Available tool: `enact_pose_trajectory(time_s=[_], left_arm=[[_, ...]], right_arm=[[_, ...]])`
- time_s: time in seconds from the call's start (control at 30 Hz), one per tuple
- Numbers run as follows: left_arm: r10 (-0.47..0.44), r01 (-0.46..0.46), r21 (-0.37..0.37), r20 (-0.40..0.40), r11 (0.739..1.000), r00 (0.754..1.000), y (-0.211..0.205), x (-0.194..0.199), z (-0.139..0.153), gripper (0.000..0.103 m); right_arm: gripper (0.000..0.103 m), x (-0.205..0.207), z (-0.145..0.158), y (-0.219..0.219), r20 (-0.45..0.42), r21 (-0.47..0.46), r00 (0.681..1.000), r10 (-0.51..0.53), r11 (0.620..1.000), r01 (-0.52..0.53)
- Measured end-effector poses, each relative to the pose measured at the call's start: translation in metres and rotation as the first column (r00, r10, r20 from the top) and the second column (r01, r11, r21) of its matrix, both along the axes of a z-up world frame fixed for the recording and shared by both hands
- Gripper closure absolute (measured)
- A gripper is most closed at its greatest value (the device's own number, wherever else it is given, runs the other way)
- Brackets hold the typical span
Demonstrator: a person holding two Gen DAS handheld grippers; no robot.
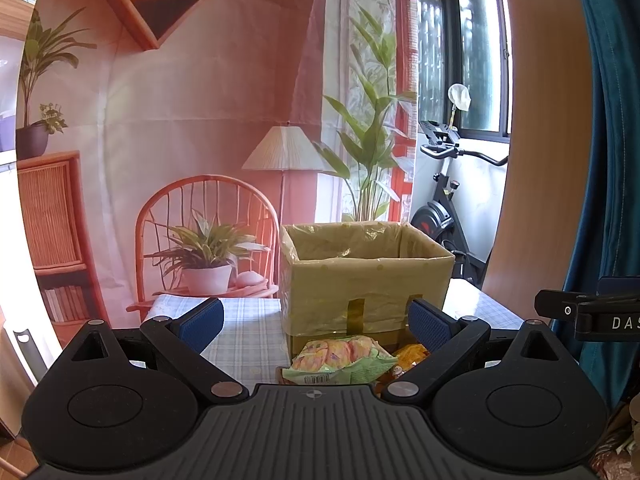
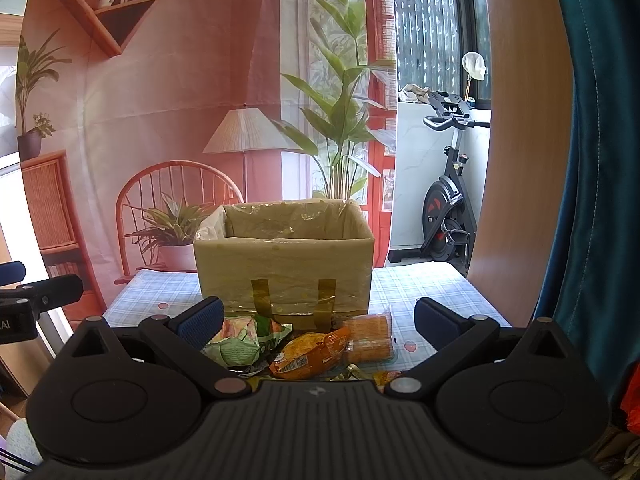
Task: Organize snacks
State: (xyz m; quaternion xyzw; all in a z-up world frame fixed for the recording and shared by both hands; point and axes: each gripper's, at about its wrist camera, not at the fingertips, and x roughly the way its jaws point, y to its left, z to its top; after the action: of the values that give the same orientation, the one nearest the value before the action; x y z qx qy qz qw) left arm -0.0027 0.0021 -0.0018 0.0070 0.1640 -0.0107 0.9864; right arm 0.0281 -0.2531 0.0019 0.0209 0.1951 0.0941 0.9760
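Note:
A cardboard box (image 1: 366, 280) (image 2: 284, 268) lined with clear plastic stands open-topped on the checked tablecloth. Snack packets lie in front of it: a green packet (image 1: 340, 362) (image 2: 240, 342), an orange packet (image 2: 308, 354) (image 1: 412, 354), and a clear pack of orange wafers (image 2: 368, 338). My left gripper (image 1: 316, 322) is open above the green packet, holding nothing. My right gripper (image 2: 318, 320) is open above the pile, with nothing between its fingers. The box's inside is hidden from here.
The table (image 2: 424, 288) has bare checked cloth to the left and right of the box. A printed room backdrop (image 1: 180, 120) hangs behind. An exercise bike (image 2: 448, 200) stands at the back right, beside a wooden panel (image 2: 516, 140) and a blue curtain (image 2: 600, 160).

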Motion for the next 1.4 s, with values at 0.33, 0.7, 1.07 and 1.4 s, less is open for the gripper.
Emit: enact_pose_trajectory(time_s=[0.33, 0.7, 1.07, 1.4], left_arm=[[0.001, -0.001, -0.004, -0.008, 1.000, 1.000, -0.002, 0.001, -0.001, 0.003], [0.006, -0.006, -0.013, -0.027, 1.000, 1.000, -0.001, 0.004, 0.000, 0.003], [0.063, -0.062, 0.053, -0.023, 0.997, 0.998, 0.008, 0.043, -0.002, 0.003], [0.082, -0.071, 0.100, -0.101, 0.992, 0.992, 0.041, 0.106, -0.024, 0.004]], right_arm=[[0.000, -0.001, 0.000, 0.000, 0.001, -0.001, 1.000, 0.000, 1.000, 0.000], [0.000, 0.001, 0.000, -0.003, -0.002, 0.000, 1.000, -0.001, 1.000, 0.001], [0.000, 0.024, -0.008, -0.005, 0.039, 0.013, 0.999, 0.033, 0.999, -0.034], [0.000, 0.076, -0.032, 0.009, 0.158, -0.067, 0.986, 0.062, 0.996, -0.052]])
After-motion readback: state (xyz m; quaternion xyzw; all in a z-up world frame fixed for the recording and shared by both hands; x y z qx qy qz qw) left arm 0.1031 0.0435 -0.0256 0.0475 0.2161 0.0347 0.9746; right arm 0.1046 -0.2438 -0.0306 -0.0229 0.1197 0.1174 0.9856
